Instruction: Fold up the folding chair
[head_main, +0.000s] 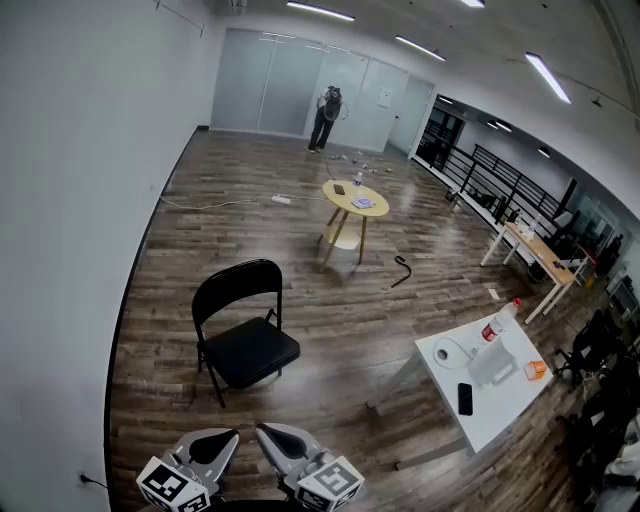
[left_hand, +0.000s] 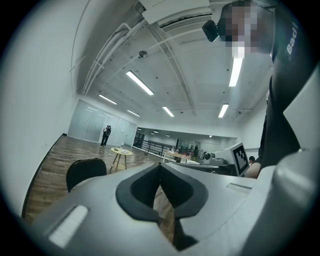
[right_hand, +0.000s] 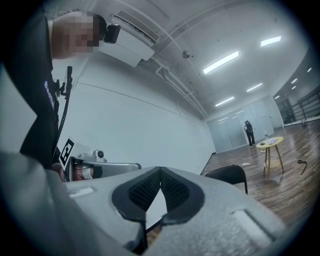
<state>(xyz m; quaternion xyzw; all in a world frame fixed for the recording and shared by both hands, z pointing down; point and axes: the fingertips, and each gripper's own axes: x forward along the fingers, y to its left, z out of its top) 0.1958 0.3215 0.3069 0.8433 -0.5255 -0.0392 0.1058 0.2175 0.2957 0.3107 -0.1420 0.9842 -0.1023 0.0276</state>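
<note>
At the near edge of the head view, held level and side by side:

1. Left gripper (left_hand: 160, 172): grey two-jaw body with dark pads. The jaws are pressed together with nothing between them.
2. Right gripper (right_hand: 160, 172): same build. The jaws are likewise closed and empty.
3. Black folding chair with thin metal frame, padded seat and curved backrest (head_main: 245, 330): stands fully open on the brown wood-plank floor (head_main: 330, 300). It is ahead of both grippers and well apart from them, near the white wall (head_main: 70, 200). The backrest is on the far side and the seat faces the grippers. The chair is untouched and the fold is not yet begun.
4. Round yellow wooden table (head_main: 355, 200): beyond the chair and well apart from it.
5. White rectangular counter (head_main: 505, 410): off to the right, carrying a black phone (head_main: 465, 398) and other small items. It is clear of the chair.

Handling note (judgement):
- The step in hand appears to be the approach, so both grippers need to open before contact.
- One gripper would best take the top rail of the backrest to steady the frame.
- The other would go under the front lip of the seat and tip it up toward the backrest.
- The grip should be on an edge, not the flat padding, where the jaws have little to bite.
- The legs may skate on the smooth planks, so the lift should be slow, with the backrest drawn in as the seat rises.
- The jaws should keep away from the side hinges, which close as the frame flattens.
</note>
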